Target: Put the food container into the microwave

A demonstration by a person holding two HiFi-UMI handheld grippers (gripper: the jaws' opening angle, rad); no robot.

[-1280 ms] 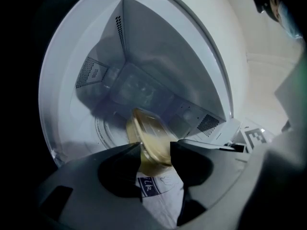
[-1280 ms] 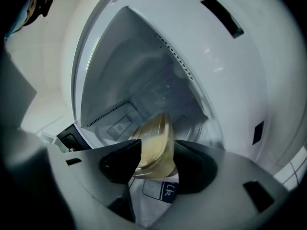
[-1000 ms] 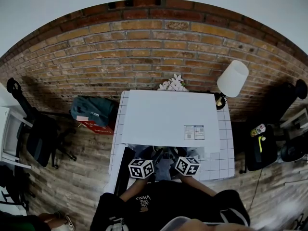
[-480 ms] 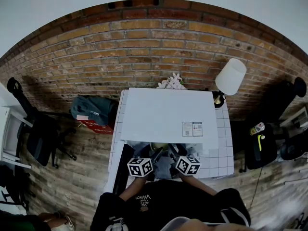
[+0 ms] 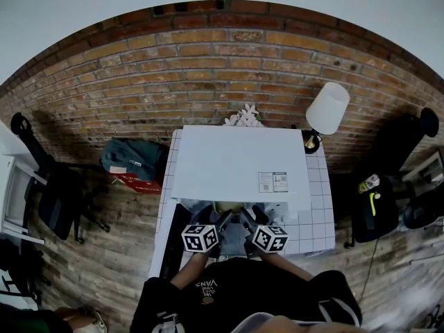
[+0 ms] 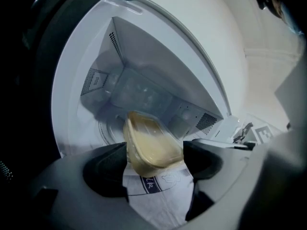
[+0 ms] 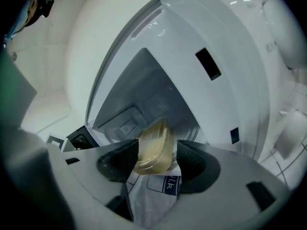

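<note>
A clear food container (image 6: 151,145) with pale yellow food sits at the mouth of the open white microwave (image 5: 236,161), over its turntable. In the head view only the container's (image 5: 229,207) pale edge peeks out under the microwave's top. My left gripper (image 6: 156,159) has just been opening its jaws; they stand wide on either side of the container, and I see no pad pressing on it. My right gripper (image 7: 158,162) reaches in from the other side. Its narrower jaws are closed against the container (image 7: 153,147). Both grippers (image 5: 220,220) (image 5: 248,219) point into the cavity side by side.
The microwave stands on a white tiled table (image 5: 320,207) against a brick wall. Its dark door (image 5: 168,252) hangs open at the left. A white lamp (image 5: 326,109) and flowers (image 5: 243,116) stand behind it. A green bag (image 5: 135,158) and a black chair (image 5: 55,193) are on the floor at the left.
Both grippers have stayed at the microwave's mouth. The container's pale edge now shows a little more between them under the microwave's top.
</note>
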